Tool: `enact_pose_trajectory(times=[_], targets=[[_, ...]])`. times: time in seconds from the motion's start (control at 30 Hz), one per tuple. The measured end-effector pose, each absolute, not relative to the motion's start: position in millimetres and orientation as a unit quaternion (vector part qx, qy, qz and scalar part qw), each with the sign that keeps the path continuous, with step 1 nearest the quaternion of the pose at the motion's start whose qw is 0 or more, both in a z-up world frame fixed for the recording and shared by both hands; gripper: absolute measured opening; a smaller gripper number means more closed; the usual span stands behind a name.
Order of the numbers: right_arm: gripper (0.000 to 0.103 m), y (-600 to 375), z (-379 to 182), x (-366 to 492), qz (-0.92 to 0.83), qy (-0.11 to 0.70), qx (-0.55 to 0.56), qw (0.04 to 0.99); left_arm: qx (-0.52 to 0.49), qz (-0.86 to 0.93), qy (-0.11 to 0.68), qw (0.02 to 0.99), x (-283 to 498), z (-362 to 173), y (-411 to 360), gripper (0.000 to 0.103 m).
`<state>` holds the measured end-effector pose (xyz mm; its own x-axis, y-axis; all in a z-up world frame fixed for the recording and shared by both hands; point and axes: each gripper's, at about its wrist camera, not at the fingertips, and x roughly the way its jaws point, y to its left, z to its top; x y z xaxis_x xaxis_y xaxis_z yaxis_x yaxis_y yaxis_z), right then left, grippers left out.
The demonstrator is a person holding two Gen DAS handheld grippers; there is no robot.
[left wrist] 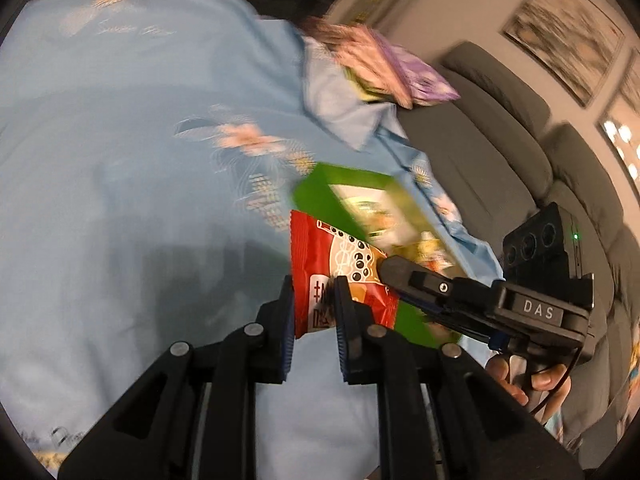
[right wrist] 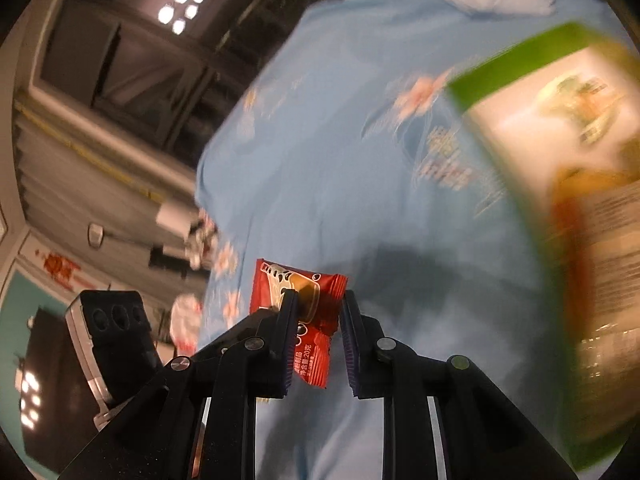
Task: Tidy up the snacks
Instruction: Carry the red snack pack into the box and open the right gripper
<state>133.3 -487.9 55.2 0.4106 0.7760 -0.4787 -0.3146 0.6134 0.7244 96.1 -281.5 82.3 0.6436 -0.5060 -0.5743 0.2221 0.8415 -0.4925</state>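
A small red snack packet [left wrist: 340, 276] sits between the fingers of my left gripper [left wrist: 314, 312], which is shut on its lower edge. My right gripper [left wrist: 396, 268] reaches in from the right and touches the same packet. In the right wrist view the red packet [right wrist: 308, 312] is between the fingers of my right gripper [right wrist: 320, 320], and the left finger [right wrist: 286, 320] presses it. A green snack box [left wrist: 360, 204] lies just behind on the light blue cloth [left wrist: 140, 160]; it is large and blurred in the right wrist view [right wrist: 560, 160].
More snack bags, purple and green [left wrist: 384, 76], lie on a folded part of the cloth at the back. A grey sofa [left wrist: 520, 152] runs along the right. In the right wrist view the cloth's edge [right wrist: 208, 208] drops off to the left.
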Motion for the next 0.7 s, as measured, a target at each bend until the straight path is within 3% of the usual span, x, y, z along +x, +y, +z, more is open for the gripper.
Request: enact_pose_trajectory(times=[0.3, 0.7], targets=[[0.023, -597.1, 62.5, 147.3, 0.248, 0.364, 0.323, 0.838, -0.113, -0.243, 0.376, 0.887, 147.4, 89.6, -400.0, 0.019], [0.023, -641.8, 53.3, 163.2, 0.185, 0.348, 0.334, 0.856, -0.061, -0.203, 0.384, 0.899, 175.6, 81.2, -453.3, 0.025]])
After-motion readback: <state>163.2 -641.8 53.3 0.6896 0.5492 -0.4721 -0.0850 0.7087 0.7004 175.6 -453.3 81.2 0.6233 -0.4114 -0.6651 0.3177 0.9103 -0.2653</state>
